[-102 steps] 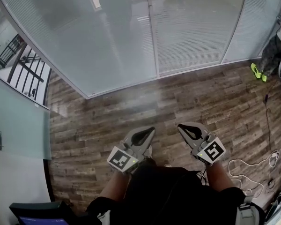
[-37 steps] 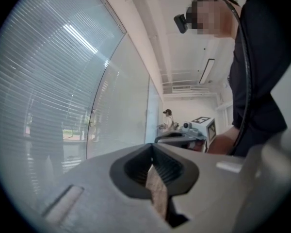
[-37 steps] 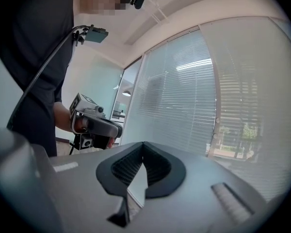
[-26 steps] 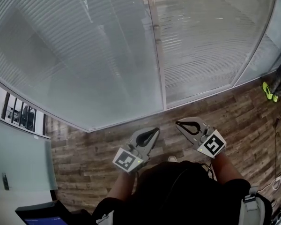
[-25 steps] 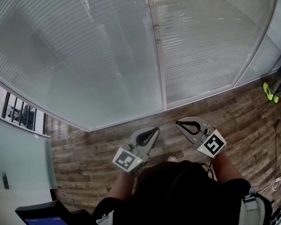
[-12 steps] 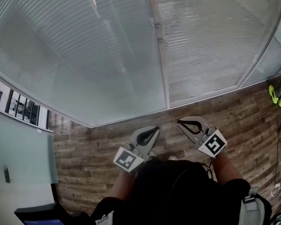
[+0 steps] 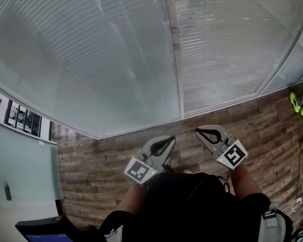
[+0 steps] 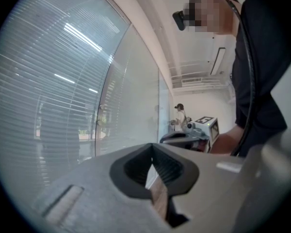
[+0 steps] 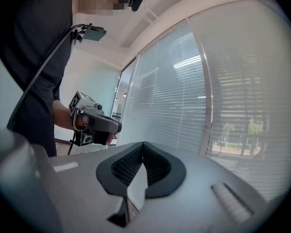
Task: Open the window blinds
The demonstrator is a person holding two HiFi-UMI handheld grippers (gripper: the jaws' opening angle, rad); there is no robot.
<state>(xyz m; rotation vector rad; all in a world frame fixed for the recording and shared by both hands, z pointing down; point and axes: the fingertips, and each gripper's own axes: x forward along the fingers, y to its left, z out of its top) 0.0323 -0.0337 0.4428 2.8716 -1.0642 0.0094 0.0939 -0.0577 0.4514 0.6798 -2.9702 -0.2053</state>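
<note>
The floor (image 7: 111, 155) is laid in brown wood-grain planks of mixed tone, with a matt surface. It runs up to a long glass wall (image 7: 219, 105) that fills the upper part of the head view. A slim pale upright post (image 7: 175, 59) divides the glazing into broad panes. At the left, a smooth, pale grey-green wall panel (image 7: 25, 160) meets the floor. At the far right edge lie a bright yellow-green shoe (image 7: 294, 102) and some thin pale cables (image 7: 299, 200).

The window blinds (image 7: 91, 59) hang across the panes, straight ahead of both tools. They are narrow horizontal slats, pale grey and evenly spaced, which gives a fine ribbed look. In the right gripper view, trees show faintly through the slats at the right, so those may be tilted partly open, though the haze makes this hard to judge.

The left tool (image 7: 170, 138) and right tool (image 7: 197, 131) are grey moulded plastic with ribbed black pads. Both are held low over the floor, near the glass but apart from it. Each has its jaws closed tip to tip with nothing between them.

In the left gripper view a person (image 8: 179, 114) stands far down the room.
</note>
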